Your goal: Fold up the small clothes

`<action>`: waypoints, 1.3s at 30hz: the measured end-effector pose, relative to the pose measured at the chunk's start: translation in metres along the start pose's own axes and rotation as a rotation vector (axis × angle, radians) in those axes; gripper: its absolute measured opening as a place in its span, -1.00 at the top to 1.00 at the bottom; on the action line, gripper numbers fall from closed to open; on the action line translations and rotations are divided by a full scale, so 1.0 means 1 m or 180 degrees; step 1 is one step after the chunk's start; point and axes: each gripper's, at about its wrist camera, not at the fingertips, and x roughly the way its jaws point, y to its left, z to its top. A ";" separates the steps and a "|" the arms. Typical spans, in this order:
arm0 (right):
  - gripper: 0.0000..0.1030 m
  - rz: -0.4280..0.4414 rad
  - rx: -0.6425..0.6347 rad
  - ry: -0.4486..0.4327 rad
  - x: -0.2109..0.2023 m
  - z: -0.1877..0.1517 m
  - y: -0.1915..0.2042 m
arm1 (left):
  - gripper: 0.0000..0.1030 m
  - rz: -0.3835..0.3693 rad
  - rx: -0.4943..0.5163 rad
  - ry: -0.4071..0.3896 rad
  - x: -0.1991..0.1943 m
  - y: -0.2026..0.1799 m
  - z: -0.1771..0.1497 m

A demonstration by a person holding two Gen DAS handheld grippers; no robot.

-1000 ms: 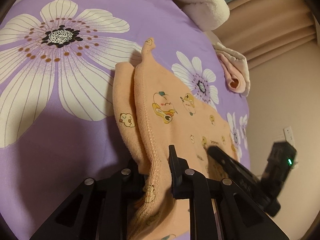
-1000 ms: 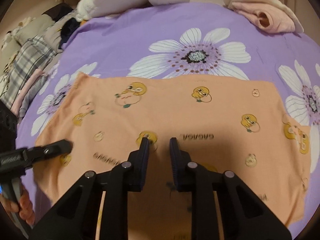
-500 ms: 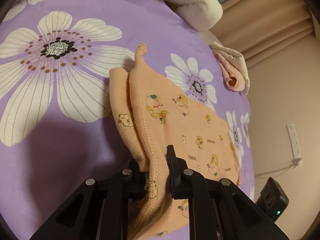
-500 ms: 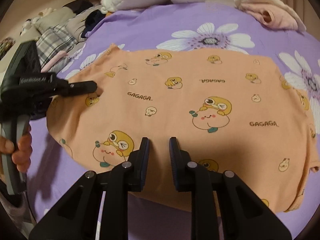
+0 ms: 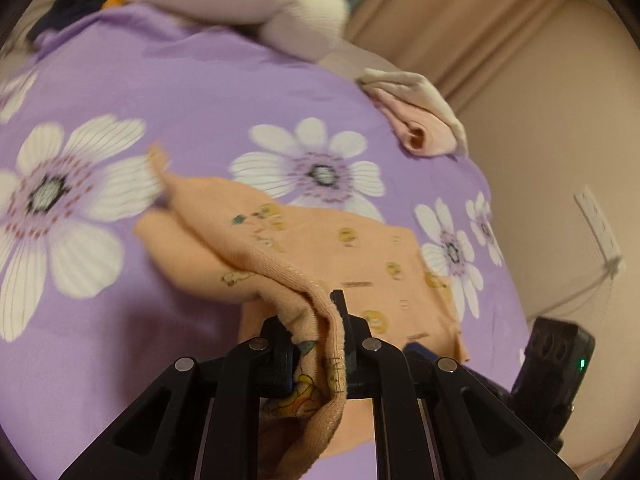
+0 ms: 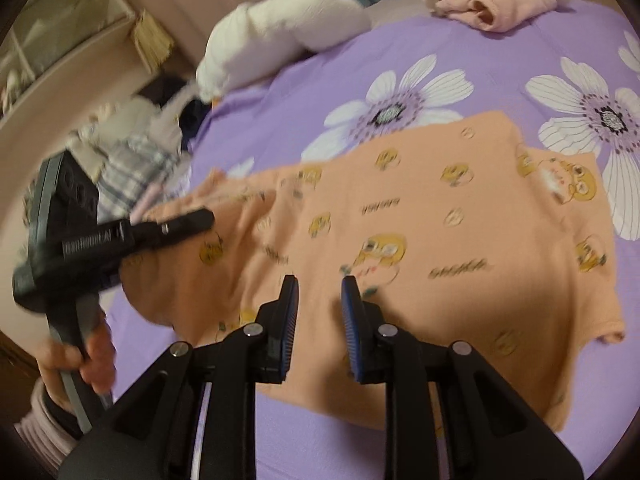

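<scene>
The orange garment [image 6: 420,248] is spread on the purple bedspread [image 5: 200,92] ahead of the right gripper [image 6: 320,304], whose parted fingers hold nothing, while its hem is pinched between the closing left gripper [image 5: 320,344] fingers, probably for folding over; the blurred prints cannot be read.

Blurred, unreadable word prints on the orange garment [image 6: 420,240]; blurred lettering on the left gripper [image 6: 188,222].
</scene>
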 end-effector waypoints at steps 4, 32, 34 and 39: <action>0.55 0.0052 0.0249 -0.0200 -0.016 0.012 -0.019 | 0.79 -0.0024 0.0290 0.0026 0.011 -0.040 0.005; -0.23 0.0112 -0.0132 -0.0017 -0.043 0.056 -0.034 | -0.26 -0.0593 0.0454 0.0782 0.051 -0.076 -0.056; -0.34 0.0037 -0.0380 0.0080 -0.037 0.060 -0.024 | -0.26 -0.0576 0.0367 0.0725 0.041 -0.064 -0.056; -0.38 -0.0346 -0.1019 0.0305 -0.015 0.056 0.004 | -0.26 -0.0507 0.0192 0.0596 0.022 -0.038 -0.055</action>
